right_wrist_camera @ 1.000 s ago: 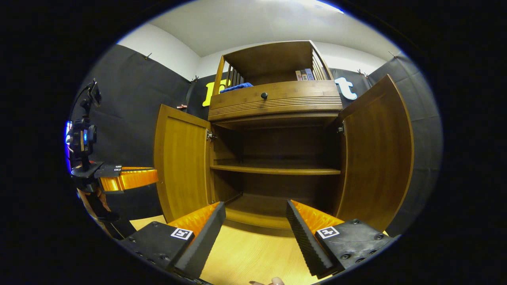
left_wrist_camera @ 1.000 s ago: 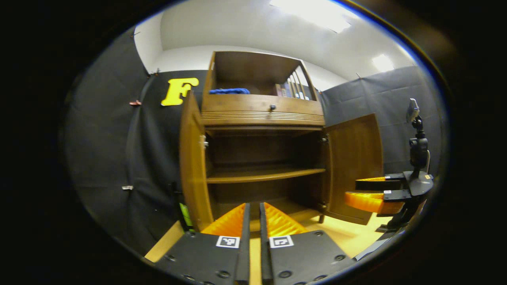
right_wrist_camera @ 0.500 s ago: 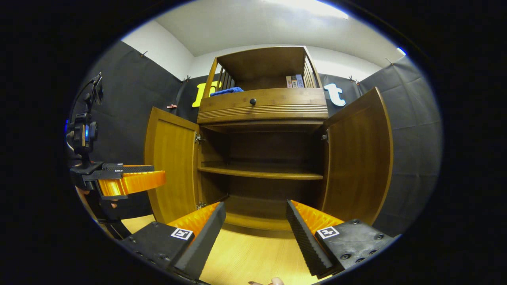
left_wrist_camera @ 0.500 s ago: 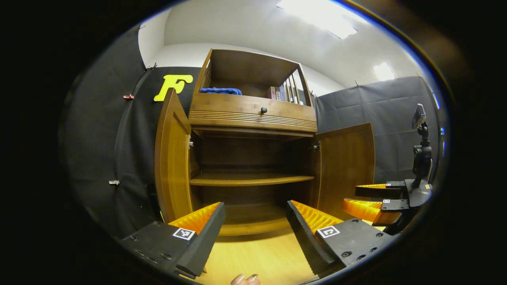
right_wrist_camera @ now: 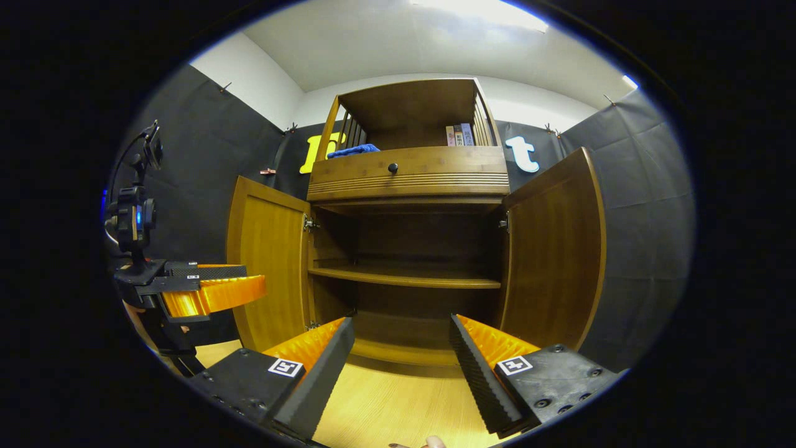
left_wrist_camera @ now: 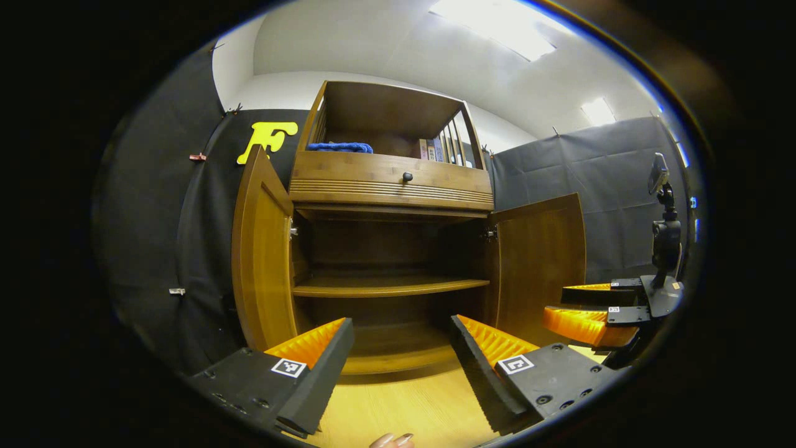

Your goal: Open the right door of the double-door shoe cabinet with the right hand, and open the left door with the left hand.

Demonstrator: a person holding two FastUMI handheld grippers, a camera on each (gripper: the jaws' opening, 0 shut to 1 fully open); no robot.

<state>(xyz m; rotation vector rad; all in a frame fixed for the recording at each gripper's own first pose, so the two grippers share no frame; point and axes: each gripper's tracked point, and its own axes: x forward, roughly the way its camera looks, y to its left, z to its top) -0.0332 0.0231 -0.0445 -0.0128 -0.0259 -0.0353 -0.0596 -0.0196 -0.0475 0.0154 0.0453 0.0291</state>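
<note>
The wooden shoe cabinet (left_wrist_camera: 388, 186) (right_wrist_camera: 407, 180) stands ahead with both doors swung wide. Its left door (left_wrist_camera: 258, 249) (right_wrist_camera: 267, 261) and right door (left_wrist_camera: 541, 261) (right_wrist_camera: 553, 249) stand apart from either gripper. Inside, a shelf (left_wrist_camera: 388, 286) (right_wrist_camera: 404, 277) is bare. My left gripper (left_wrist_camera: 401, 364) is open, a little in front of the cabinet's base, and shows at the left of the right gripper view (right_wrist_camera: 211, 292). My right gripper (right_wrist_camera: 401, 364) is open too, holding nothing, and shows at the right of the left gripper view (left_wrist_camera: 591, 311).
A drawer with a dark knob (left_wrist_camera: 407, 177) (right_wrist_camera: 392, 167) tops the doors. Above it an open shelf holds a blue cloth (left_wrist_camera: 339, 147) (right_wrist_camera: 352, 150) and several books (left_wrist_camera: 433, 149) (right_wrist_camera: 459, 135). Light wooden floor (right_wrist_camera: 385, 410) runs in front. A fingertip (left_wrist_camera: 392, 440) shows at the bottom edge.
My left gripper has gone from shut to open and drawn back from the left door. Both grippers have backed slightly away from the cabinet; both doors stay open.
</note>
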